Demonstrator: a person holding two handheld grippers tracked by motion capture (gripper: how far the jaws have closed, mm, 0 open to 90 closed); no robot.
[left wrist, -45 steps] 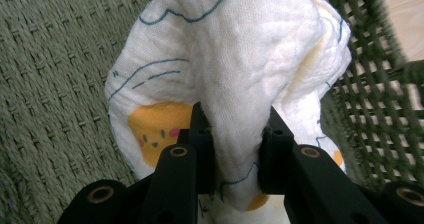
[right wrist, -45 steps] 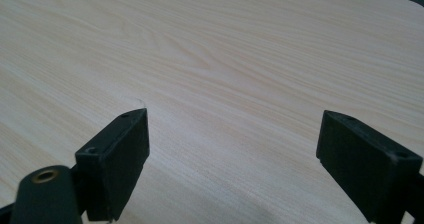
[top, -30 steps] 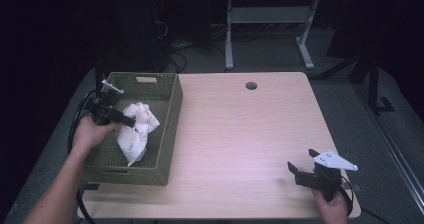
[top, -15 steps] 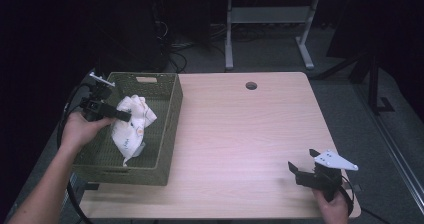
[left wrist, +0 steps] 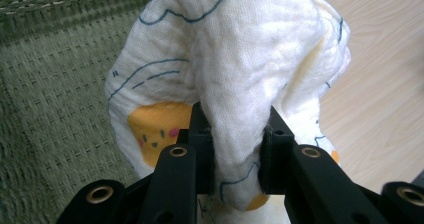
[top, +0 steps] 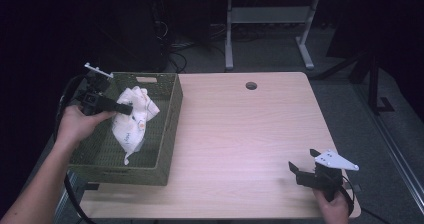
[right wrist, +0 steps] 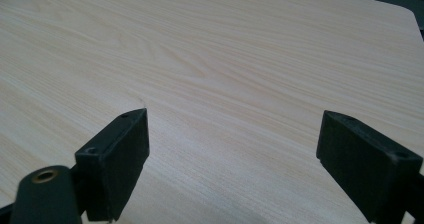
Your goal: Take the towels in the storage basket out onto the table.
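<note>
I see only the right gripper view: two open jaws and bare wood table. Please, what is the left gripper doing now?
Observer: The left gripper is shut on a white cloth printed with blue lines and orange shapes.
Operator: Where is this cloth, on the table?
Observer: No, it hangs over a green woven basket at the table's left side; its lower end reaches down inside the basket.
Operator: And how good is the grip?
Observer: In the left gripper view, a fold of the cloth is pinched between both jaws, with the rest bunched above them.
</note>
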